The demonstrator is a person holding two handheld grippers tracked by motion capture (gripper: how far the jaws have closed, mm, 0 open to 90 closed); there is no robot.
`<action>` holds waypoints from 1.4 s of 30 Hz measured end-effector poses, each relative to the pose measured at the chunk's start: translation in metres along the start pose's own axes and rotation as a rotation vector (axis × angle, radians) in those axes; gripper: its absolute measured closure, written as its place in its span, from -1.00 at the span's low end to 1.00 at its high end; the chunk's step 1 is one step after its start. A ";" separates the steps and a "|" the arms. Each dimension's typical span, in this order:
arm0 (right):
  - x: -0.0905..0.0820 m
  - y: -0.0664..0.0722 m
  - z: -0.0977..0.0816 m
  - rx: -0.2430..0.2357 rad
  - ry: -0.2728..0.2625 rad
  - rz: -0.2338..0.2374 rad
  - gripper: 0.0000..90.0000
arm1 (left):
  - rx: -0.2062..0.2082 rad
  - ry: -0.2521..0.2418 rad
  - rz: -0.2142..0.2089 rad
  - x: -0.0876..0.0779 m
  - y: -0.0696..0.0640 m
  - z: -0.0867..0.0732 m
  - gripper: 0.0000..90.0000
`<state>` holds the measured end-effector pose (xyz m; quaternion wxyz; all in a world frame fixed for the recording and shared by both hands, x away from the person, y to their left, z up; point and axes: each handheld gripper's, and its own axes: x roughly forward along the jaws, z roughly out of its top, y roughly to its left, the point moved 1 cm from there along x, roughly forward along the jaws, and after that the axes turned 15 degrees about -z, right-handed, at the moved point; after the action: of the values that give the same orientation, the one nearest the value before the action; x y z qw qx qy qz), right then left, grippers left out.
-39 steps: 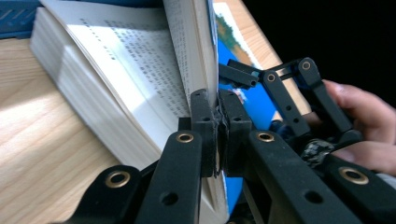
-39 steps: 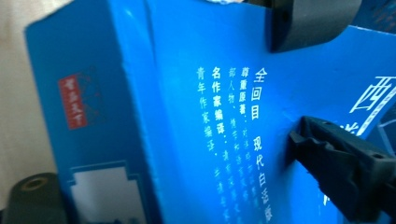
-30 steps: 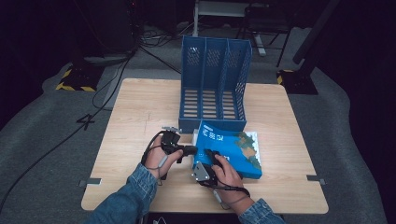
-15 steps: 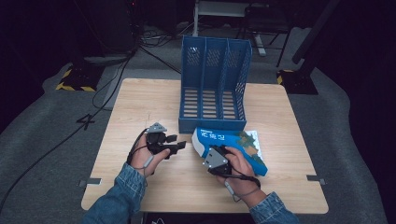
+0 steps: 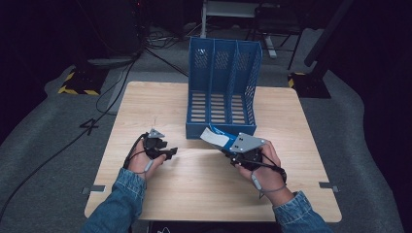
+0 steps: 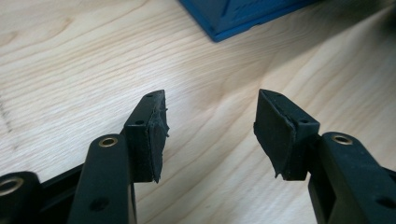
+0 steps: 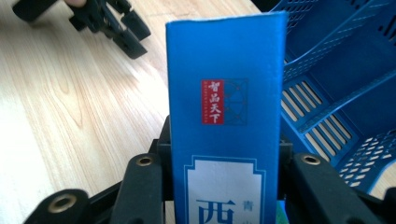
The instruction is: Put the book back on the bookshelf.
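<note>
Your right claw [image 5: 227,145] is clenched on a blue book [image 5: 221,138], its jaws pressing the book's two faces. In the high view you are holding the book tilted above the counter [image 5: 160,104], spine up, a little right of the middle and just in front of the near edge of the blue file rack [image 5: 223,87]. The rack is standing toward the far edge of the counter, with three open compartments and slotted walls.

In the right gripper view the book's spine [image 7: 226,112] is rising straight between the jaws. A small red label with four white Chinese characters, 智品天下, is sitting near the middle of the spine beside a faint square emblem. Below it, a pale panel is showing the large blue character 西 and two smaller characters, the lower one cut off by the frame.

Your left claw [image 5: 171,151] is released, its jaws standing apart with bare wood between them in the left gripper view, and they have just been opening. It is hovering left of the middle of the counter, well apart from the book.
</note>
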<state>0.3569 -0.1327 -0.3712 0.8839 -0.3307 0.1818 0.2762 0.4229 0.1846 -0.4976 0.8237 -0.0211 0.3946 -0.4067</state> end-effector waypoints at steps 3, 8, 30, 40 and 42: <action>-0.005 -0.008 0.001 0.042 -0.004 0.017 0.36 | -0.018 0.013 0.013 0.000 0.007 -0.003 -0.01; -0.015 -0.024 0.006 0.113 -0.023 0.027 0.37 | -0.036 -0.015 0.017 -0.004 0.016 -0.005 0.00; -0.045 -0.068 0.019 0.382 -0.128 0.025 0.36 | 0.030 -0.040 0.105 -0.003 0.025 -0.007 -0.13; -0.054 -0.079 0.026 0.430 -0.159 0.016 0.37 | 0.079 -0.008 0.148 0.002 0.020 -0.007 -0.25; -0.056 -0.083 0.029 0.441 -0.173 0.008 0.36 | 0.079 -0.008 0.148 0.002 0.020 -0.007 -0.25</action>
<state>0.3676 -0.1854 -0.2825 0.9460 -0.1042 0.1624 0.2606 0.4321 0.1980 -0.5106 0.8533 0.0390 0.3757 -0.3596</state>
